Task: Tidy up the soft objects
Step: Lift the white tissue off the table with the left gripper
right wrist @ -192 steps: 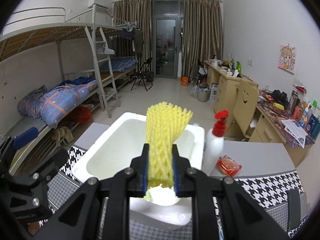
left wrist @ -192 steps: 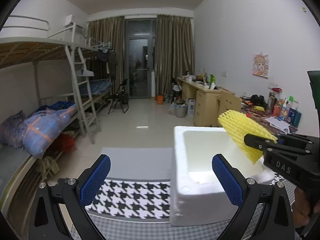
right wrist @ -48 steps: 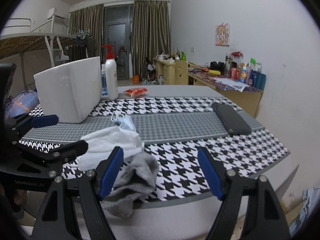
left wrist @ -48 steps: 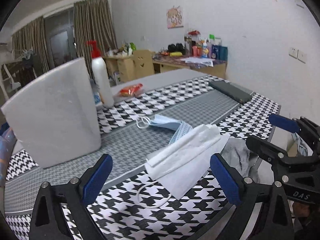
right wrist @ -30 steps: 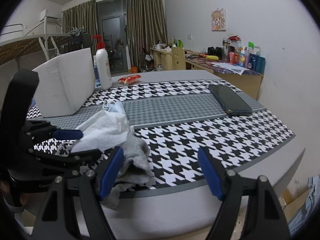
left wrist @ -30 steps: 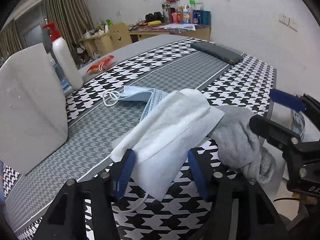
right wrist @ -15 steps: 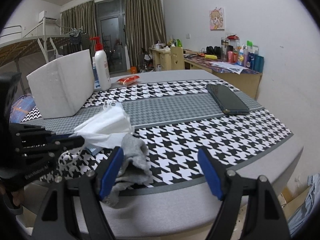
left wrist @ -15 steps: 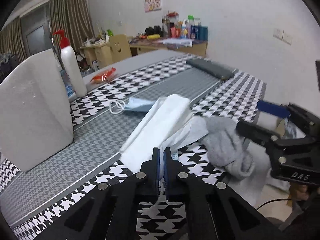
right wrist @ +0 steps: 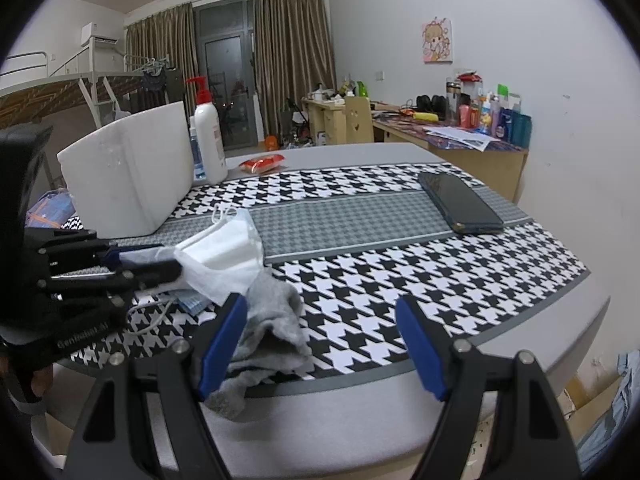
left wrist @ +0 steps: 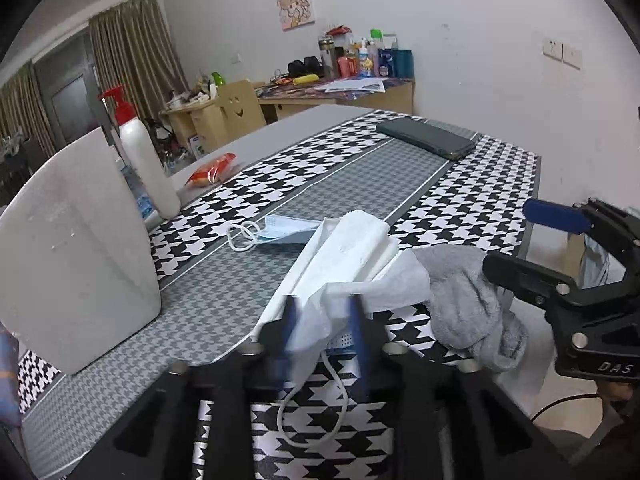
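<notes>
The white tissue lies on the table with its near corner between the blurred pads of the left gripper, whose jaws have just been opening and do not press it. Just right of it lies a grey sock, touching the left pad of the wide-open, empty right gripper. Behind the tissue is 1 blue mask.

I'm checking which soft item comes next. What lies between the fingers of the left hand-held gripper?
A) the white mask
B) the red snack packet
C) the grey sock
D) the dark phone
A: the white mask sits between the left hand-held gripper fingers.
</notes>
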{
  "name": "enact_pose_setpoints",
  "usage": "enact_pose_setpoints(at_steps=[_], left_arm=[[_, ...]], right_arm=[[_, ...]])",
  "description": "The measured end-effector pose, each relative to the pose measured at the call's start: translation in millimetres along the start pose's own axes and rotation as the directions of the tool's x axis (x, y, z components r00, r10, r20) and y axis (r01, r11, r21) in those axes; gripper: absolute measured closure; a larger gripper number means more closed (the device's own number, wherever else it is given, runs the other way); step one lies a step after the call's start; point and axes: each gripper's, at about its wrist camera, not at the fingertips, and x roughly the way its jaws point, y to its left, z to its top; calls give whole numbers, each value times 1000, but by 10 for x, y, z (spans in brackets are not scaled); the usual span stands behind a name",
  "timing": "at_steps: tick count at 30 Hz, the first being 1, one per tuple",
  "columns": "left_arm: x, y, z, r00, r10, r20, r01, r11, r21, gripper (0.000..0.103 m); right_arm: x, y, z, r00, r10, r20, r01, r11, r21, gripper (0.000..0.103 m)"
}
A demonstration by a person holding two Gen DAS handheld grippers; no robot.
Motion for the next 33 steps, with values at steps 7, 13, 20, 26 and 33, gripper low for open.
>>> enact_pose_setpoints(at_steps=[7, 13, 20, 26, 33], left_arm=[[154, 31, 35, 999, -10, -47, 9, 1000, -12, 45], [273, 101, 20, 997, -28, -77, 24, 998, -52, 75], [131, 167, -4, 997, -75, -33, 71, 992, -103, 99], [-2, 187, 17, 995, -97, 24, 99, 988, -114, 100], [-280, 249, 46, 986, -109, 123, 127, 981, -146, 100]], right_arm=[[29, -14, 2, 1000, 19, -4, -19, 1000, -4, 23], [53, -23, -2, 999, 30, -13, -30, 1000, -6, 23], [56, -28, -4, 999, 21, -26, -21, 1000, -9, 23], [35, 2, 11, 999, 24, -22, -24, 1000, -14, 23], [-39, 84, 29, 999, 39, -1, -39, 998, -39, 23]])
